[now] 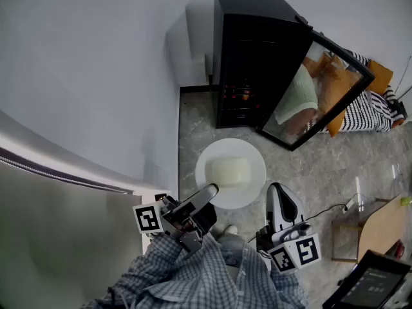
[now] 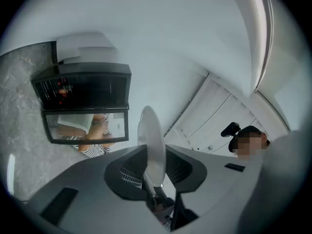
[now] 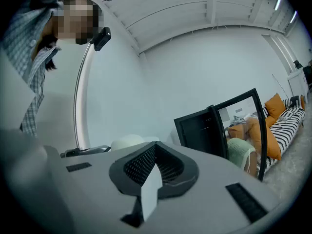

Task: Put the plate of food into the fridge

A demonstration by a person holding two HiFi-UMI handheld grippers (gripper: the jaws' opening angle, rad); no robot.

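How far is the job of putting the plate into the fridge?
Done: the fridge door stands open. In hand: the left gripper clamps the plate by its rim, food on it, short of the fridge. Left: carry it in, set it down, release.

A grey marbled floor (image 1: 309, 172) carries a black fridge (image 1: 257, 56), its door swung open, and a wooden table (image 1: 380, 227) well apart.

On plate (image 1: 254, 163) lies food (image 1: 229, 171), fridge (image 1: 254, 50) w/ door (image 1: 322, 89) swung right behind, left tool (image 1: 209, 193) at plate's near edge.
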